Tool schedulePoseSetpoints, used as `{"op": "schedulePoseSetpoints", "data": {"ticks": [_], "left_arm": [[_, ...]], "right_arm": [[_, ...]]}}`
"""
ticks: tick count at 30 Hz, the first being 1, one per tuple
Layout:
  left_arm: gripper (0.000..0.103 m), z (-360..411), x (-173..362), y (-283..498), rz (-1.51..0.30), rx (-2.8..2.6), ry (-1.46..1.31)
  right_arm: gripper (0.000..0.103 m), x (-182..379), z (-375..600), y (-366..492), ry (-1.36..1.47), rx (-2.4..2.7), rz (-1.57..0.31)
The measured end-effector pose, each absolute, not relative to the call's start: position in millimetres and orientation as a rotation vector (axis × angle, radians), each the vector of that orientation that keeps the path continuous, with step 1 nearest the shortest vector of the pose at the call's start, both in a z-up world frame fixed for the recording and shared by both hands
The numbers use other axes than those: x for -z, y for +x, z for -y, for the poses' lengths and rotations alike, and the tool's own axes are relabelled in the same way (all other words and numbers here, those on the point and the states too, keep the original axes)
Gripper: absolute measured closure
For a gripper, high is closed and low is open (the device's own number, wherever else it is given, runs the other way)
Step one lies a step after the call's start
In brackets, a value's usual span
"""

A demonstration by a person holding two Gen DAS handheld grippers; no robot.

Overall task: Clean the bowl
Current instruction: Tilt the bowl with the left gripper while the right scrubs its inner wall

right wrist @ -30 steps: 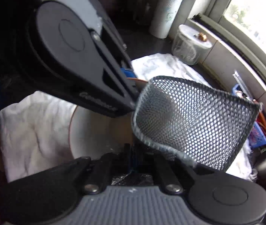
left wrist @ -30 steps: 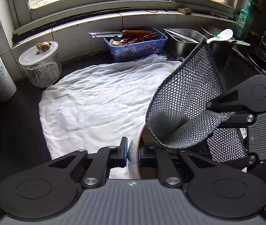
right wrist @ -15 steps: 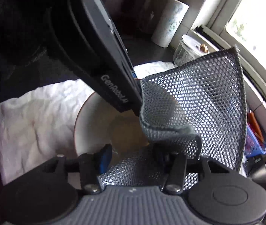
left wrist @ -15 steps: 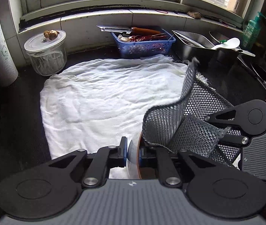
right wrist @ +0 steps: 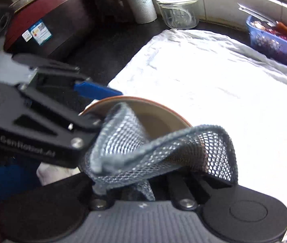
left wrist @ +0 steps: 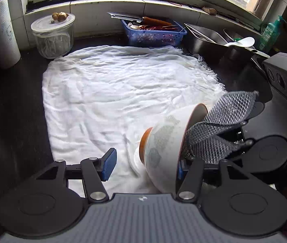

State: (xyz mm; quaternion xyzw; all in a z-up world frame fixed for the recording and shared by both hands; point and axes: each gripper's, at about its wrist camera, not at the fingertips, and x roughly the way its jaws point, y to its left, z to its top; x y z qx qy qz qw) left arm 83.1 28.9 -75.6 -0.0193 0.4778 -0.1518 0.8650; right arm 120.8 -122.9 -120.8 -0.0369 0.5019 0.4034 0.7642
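Dark counter, white cloth (left wrist: pixel 107 93): I'm watching the bowl (left wrist: pixel 169 141) tipping on its side between my left gripper's (left wrist: pixel 145 165) just-opened jaws. Right gripper (right wrist: pixel 143 184) is pinching the mesh (right wrist: pixel 159 145). Bowl might roll away.

I work in a home kitchen: dark worktop (left wrist: pixel 12 105), steel sink (left wrist: pixel 206 40), blue plastic utensil basket (left wrist: pixel 155 37), green dish-soap bottle (left wrist: pixel 268 33).

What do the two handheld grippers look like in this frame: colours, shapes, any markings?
Both match. The left gripper has a grey ribbed body with a small white logo, round black discs at either side, black linkage arms with silver bolts, and fingers faced with blue ribbed pads. The right gripper shows the same grey ribbed body, black discs and silver bolts. White lettering runs along one left-gripper arm in the right wrist view, too blurred to read.
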Motion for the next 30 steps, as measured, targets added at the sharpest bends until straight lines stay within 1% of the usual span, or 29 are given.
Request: {"op": "schedulePoseSetpoints", "data": {"ticks": [2,3,4,5,7,10,13,15,17,19,20,24,27,30], "left_arm": [[0.069,-31,74,77,-0.981,0.325,-0.072],[0.081,-30,73,76,-0.969,0.327,-0.092],[0.085,-28,72,76,-0.957,0.311,-0.079],[0.086,-24,71,77,-0.943,0.293,-0.056],[0.088,-25,71,83,-0.921,0.263,-0.084],[0.089,-31,73,103,-0.944,0.242,-0.139],[0.086,-17,67,121,-0.961,0.312,-0.03],[0.087,-11,66,126,-0.968,0.343,0.021],[0.086,-13,67,123,-0.971,0.329,0.011],[0.083,-16,70,111,-0.968,0.329,0.029],[0.083,-18,73,105,-0.972,0.329,0.026],[0.082,-28,85,90,-0.955,0.302,-0.049],[0.081,-33,87,87,-0.962,0.277,-0.094],[0.079,-38,90,82,-0.967,0.262,-0.156]], "right_arm": [[0.1,122,127,123,-0.04,-0.867,-1.098],[0.1,123,128,123,-0.031,-0.868,-1.102],[0.1,124,130,122,-0.003,-0.876,-1.115],[0.1,124,130,123,0.025,-0.886,-1.128],[0.1,123,129,121,0.042,-0.91,-1.14],[0.1,116,119,115,-0.017,-0.961,-1.126],[0.1,107,106,111,-0.076,-0.987,-1.099],[0.1,104,100,113,-0.095,-0.982,-1.081],[0.1,105,98,115,-0.136,-0.948,-1.059],[0.1,106,108,119,-0.144,-0.892,-1.038],[0.1,105,116,121,-0.14,-0.87,-1.029],[0.101,100,136,131,-0.125,-0.815,-0.997],[0.101,95,133,132,-0.151,-0.809,-0.961],[0.1,91,128,131,-0.176,-0.804,-0.933]]}}
